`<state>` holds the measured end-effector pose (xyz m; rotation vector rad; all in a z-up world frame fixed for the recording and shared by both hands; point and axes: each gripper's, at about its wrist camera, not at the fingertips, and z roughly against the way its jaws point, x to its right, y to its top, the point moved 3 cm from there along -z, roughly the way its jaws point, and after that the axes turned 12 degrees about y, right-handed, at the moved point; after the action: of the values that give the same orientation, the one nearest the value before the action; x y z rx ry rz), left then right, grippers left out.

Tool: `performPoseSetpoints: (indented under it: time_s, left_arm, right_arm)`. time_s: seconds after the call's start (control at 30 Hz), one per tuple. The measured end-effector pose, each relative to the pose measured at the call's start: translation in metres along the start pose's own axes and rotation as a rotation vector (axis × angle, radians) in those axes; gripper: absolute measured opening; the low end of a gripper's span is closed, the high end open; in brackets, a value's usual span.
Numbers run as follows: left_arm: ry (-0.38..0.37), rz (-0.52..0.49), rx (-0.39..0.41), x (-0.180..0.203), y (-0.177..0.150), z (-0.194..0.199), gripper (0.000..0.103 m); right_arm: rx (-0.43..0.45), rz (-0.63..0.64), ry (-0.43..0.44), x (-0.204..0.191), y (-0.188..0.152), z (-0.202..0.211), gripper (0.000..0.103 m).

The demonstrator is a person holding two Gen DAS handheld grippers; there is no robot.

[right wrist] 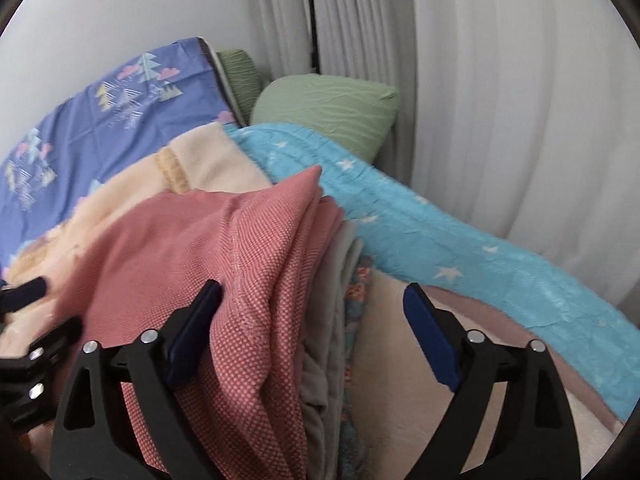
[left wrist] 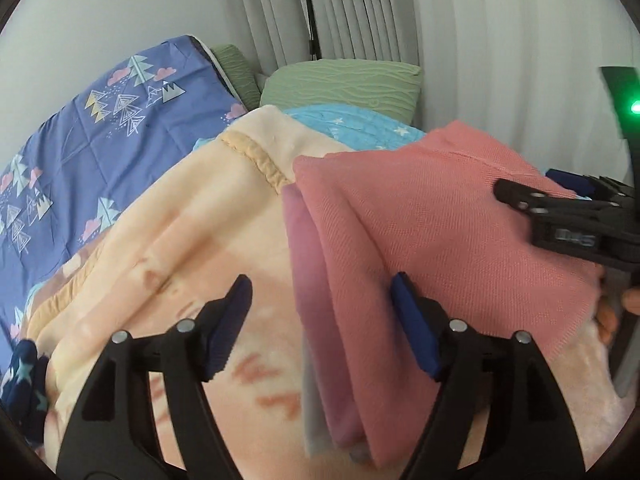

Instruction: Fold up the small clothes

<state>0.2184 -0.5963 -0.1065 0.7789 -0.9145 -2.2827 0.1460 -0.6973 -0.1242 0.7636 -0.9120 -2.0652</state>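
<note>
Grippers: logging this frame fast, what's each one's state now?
Left gripper: open, holding nothing, over the pink cloth.
Right gripper: open, straddling the cloth, not gripping.

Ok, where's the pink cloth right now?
The pink cloth lies on top of a folded stack on the cream blanket, right of centre in the left wrist view, with the blue star blanket behind it.

There are two tongs (left wrist: 320,328) (right wrist: 312,332), two green pillows (left wrist: 340,84) (left wrist: 234,68), one pink cloth (left wrist: 420,216), one cream blanket (left wrist: 180,216) and one turquoise blanket (right wrist: 440,240).
</note>
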Motion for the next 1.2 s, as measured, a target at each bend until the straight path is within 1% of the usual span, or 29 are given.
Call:
performPoseSetpoints:
  time_s: [0.03,0.07,0.1,0.13,0.17,0.2,0.23,0.27,0.33,0.43,0.47,0.5,0.57,0.6,0.63,0.67,0.73,0.83,0.93,0.97,1.07,1.1,1.13,1.2]
  left_arm:
    - [-0.003,0.009,0.014,-0.002,-0.001,0.009,0.082]
    - [-0.019,0.019,0.026,-0.005,-0.003,0.021,0.083]
    - [-0.045,0.035,0.046,-0.009,-0.006,0.037,0.083]
    - [-0.067,0.046,0.062,-0.013,-0.009,0.053,0.087]
    - [-0.082,0.051,0.081,-0.016,-0.01,0.068,0.09]
    - [-0.098,0.051,0.109,-0.019,-0.014,0.088,0.091]
    - [-0.109,0.046,0.136,-0.022,-0.016,0.106,0.092]
    - [-0.103,0.039,0.156,-0.023,-0.017,0.119,0.093]
    - [-0.106,0.037,0.201,-0.026,-0.023,0.151,0.096]
    - [-0.138,0.078,0.247,-0.033,-0.03,0.188,0.101]
    - [-0.139,0.088,0.266,-0.033,-0.033,0.199,0.101]
    - [-0.134,0.094,0.287,-0.034,-0.037,0.211,0.101]
    - [-0.093,0.108,0.331,-0.037,-0.045,0.233,0.101]
    - [-0.088,0.118,0.349,-0.038,-0.049,0.246,0.101]
    - [-0.084,0.121,0.339,-0.039,-0.052,0.255,0.101]
    - [-0.1,0.142,0.339,-0.041,-0.056,0.266,0.101]
    - [-0.106,0.168,0.34,-0.045,-0.059,0.28,0.101]
    - [-0.107,0.178,0.338,-0.05,-0.068,0.305,0.101]
    - [-0.155,0.185,0.345,-0.055,-0.081,0.33,0.101]
    - [-0.156,0.189,0.346,-0.057,-0.087,0.338,0.101]
    - [-0.096,0.203,0.36,-0.062,-0.102,0.358,0.101]
    - [-0.075,0.209,0.366,-0.063,-0.109,0.365,0.101]
    - [-0.072,0.224,0.363,-0.065,-0.115,0.37,0.101]
    - [-0.043,0.244,0.363,-0.068,-0.128,0.378,0.101]
  right_arm:
    - [0.009,0.025,-0.042,-0.003,0.0,0.003,0.094]
    - [0.021,0.048,-0.071,-0.006,0.001,0.005,0.094]
    - [0.057,0.084,-0.116,-0.013,0.003,0.015,0.094]
    - [0.088,0.101,-0.152,-0.016,0.005,0.025,0.094]
    - [0.108,0.106,-0.17,-0.017,0.005,0.036,0.094]
    - [0.133,0.094,-0.162,-0.019,0.007,0.052,0.094]
    - [0.149,0.069,-0.128,-0.019,0.007,0.066,0.094]
    - [0.166,0.036,-0.079,-0.019,0.007,0.086,0.094]
    - [0.2,0.018,-0.035,-0.019,0.004,0.121,0.095]
    - [0.244,0.072,-0.012,-0.028,-0.003,0.171,0.095]
    - [0.262,0.1,0.001,-0.031,-0.008,0.193,0.096]
    - [0.271,0.112,0.003,-0.033,-0.01,0.205,0.096]
    - [0.291,0.118,-0.002,-0.034,-0.017,0.236,0.098]
    - [0.294,0.112,-0.001,-0.035,-0.02,0.246,0.099]
    - [0.298,0.105,0.004,-0.036,-0.023,0.258,0.099]
    - [0.301,0.101,0.009,-0.037,-0.027,0.268,0.099]
    - [0.314,0.095,0.02,-0.043,-0.037,0.294,0.102]
    - [0.349,0.082,0.038,-0.056,-0.05,0.328,0.102]
    - [0.353,0.054,0.045,-0.064,-0.064,0.352,0.102]
    - [0.354,0.039,0.044,-0.065,-0.068,0.358,0.102]
    - [0.358,0.007,0.023,-0.072,-0.082,0.372,0.102]
    - [0.356,0.006,0.016,-0.075,-0.088,0.377,0.102]
    - [0.352,0.01,0.008,-0.078,-0.091,0.379,0.102]
    - [0.333,0.034,-0.014,-0.089,-0.103,0.383,0.102]
